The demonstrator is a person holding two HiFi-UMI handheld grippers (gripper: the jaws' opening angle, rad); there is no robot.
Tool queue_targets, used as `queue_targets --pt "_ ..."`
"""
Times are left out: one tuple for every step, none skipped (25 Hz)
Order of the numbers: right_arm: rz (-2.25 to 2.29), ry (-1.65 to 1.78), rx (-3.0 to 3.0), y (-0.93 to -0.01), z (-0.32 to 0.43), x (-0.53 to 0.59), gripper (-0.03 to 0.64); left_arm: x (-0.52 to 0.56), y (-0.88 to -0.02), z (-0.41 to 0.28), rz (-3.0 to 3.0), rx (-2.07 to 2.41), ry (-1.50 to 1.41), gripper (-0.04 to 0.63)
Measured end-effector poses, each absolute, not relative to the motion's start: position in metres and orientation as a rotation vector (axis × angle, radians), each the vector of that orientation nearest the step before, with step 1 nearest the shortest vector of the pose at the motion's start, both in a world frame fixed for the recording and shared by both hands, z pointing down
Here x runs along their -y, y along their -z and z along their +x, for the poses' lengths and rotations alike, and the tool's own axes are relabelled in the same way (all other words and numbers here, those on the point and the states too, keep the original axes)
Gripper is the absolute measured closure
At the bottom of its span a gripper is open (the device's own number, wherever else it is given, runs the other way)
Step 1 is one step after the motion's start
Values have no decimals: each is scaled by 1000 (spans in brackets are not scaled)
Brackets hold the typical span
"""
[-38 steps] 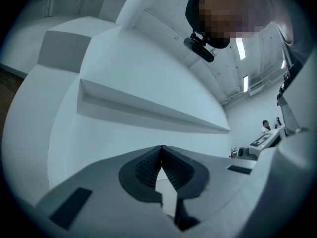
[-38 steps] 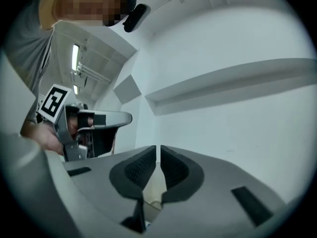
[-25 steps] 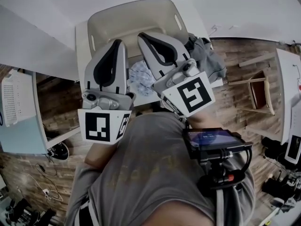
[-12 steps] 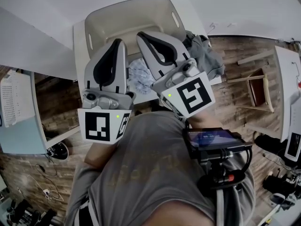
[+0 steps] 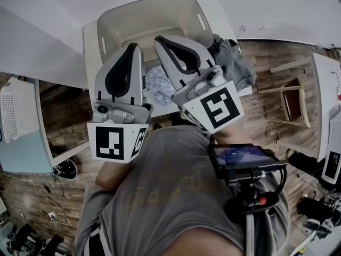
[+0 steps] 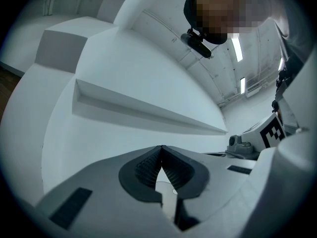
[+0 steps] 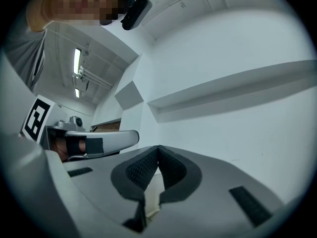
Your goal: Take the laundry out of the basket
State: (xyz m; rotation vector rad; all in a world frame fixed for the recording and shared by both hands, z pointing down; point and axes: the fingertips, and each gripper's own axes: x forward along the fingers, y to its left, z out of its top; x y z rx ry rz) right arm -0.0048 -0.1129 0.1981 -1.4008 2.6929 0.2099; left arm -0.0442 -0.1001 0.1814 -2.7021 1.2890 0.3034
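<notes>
A beige plastic laundry basket (image 5: 119,26) stands on the white table (image 5: 91,52), and its inside looks bare. Beside it to the right lies a crumpled grey garment (image 5: 237,64). A white patterned cloth (image 5: 157,85) lies on the table in front of the basket, partly hidden by the grippers. Both grippers are held up close to the head camera, side by side and pointing toward the wall. My left gripper (image 5: 134,47) (image 6: 161,148) is shut with nothing in it. My right gripper (image 5: 159,39) (image 7: 158,148) is shut and empty too.
A white wall with a shelf ledge (image 6: 148,112) fills both gripper views. A wooden chair (image 5: 293,103) stands on the wood floor at the right. A white perforated crate (image 5: 18,111) is at the left. A screen device (image 5: 244,162) hangs on the person's chest.
Both grippers stay where they were, still shut. Only the head view has shifted a little.
</notes>
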Motion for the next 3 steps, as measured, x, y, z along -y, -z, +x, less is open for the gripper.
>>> queue_targets --pt "-1400 -210 -2693 -198 -6 113 609 101 -181 -45 -2701 -1289 -306 588" --pt "-1402 -209 -2695 -199 -7 114 609 101 -181 -47 -2700 -1289 -310 588" --pt "-1404 -208 -2697 -199 -8 115 609 102 -181 -48 -2699 -1289 -313 588"
